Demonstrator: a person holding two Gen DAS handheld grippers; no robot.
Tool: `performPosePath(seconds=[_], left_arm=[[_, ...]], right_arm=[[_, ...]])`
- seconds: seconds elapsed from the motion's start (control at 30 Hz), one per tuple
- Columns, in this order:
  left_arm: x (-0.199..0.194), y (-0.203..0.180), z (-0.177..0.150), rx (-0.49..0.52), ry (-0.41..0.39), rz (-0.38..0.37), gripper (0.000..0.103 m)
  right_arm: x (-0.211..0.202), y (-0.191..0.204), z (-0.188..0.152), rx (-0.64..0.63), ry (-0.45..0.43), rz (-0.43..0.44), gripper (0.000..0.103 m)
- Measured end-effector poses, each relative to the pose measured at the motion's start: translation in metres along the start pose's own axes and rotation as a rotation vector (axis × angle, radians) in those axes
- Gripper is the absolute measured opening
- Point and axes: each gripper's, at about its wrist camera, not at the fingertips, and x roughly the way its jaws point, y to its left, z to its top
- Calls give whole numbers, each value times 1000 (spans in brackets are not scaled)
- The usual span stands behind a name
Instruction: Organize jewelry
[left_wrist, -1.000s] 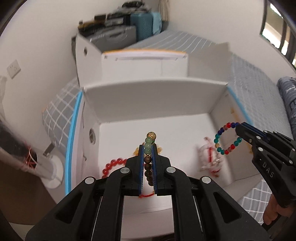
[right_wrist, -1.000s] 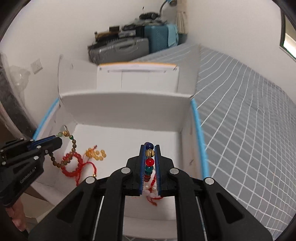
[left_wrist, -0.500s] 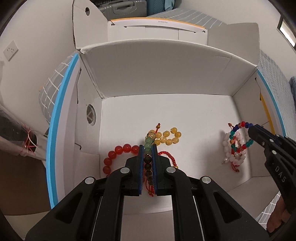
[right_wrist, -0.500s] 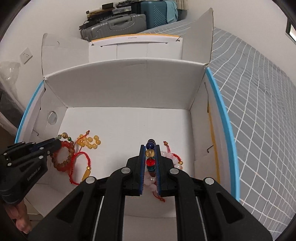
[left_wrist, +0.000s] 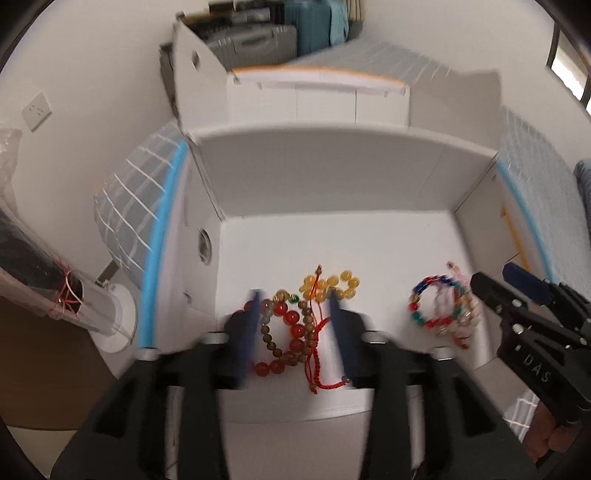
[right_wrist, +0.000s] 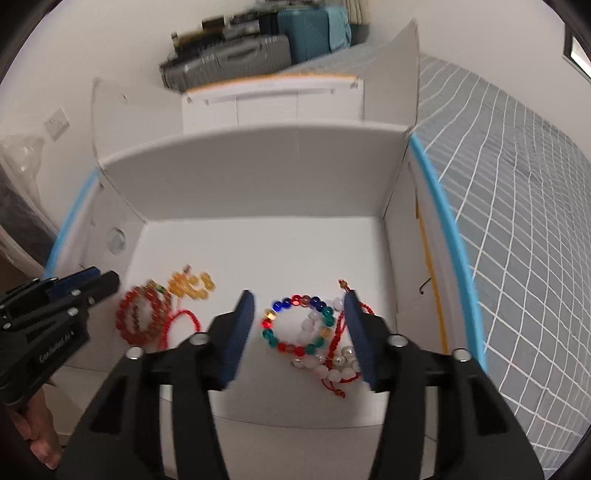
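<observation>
A white cardboard box (left_wrist: 332, 177) (right_wrist: 258, 173) holds several bracelets on its floor. My left gripper (left_wrist: 293, 299) is open and empty above the brown bead bracelet (left_wrist: 271, 336), which lies on a red bead bracelet (left_wrist: 291, 332) beside a red cord bracelet (left_wrist: 317, 354) and yellow beads (left_wrist: 332, 286). My right gripper (right_wrist: 299, 299) is open and empty above the multicoloured bead bracelet (right_wrist: 295, 325), which lies next to a pink-white bead bracelet (right_wrist: 332, 365). The right gripper shows in the left wrist view (left_wrist: 495, 284); the left gripper shows in the right wrist view (right_wrist: 96, 280).
The box stands on a grey checked bed (right_wrist: 517, 221), with its flaps up and a blue-edged side (left_wrist: 162, 236). Suitcases (right_wrist: 236, 55) are stacked at the back wall. A clear tube with a dark item (left_wrist: 48, 291) lies at the left.
Both grippers have opened and let go of their bracelets, which now lie on the box floor. Both grippers have pulled back a little.
</observation>
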Motion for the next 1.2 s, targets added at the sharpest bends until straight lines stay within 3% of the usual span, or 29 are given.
performPosePath(seconds=[0.17, 0.33, 0.5, 0.77, 1.2], left_arm=[[-47, -1, -17, 21, -153, 16, 72], [-81, 1, -44, 21, -245, -18, 96], [-96, 2, -76, 24, -298, -6, 97], [-104, 3, -106, 0, -333, -9, 97], [-96, 3, -111, -5, -322, 17, 97]], right_arm=[[-43, -3, -10, 18, -101, 13, 76], [-71, -8, -29, 30, -175, -10, 87], [-85, -7, -59, -7, -239, -89, 96], [-103, -15, -90, 31, -257, -104, 96], [-106, -11, -100, 19, -274, -130, 96]])
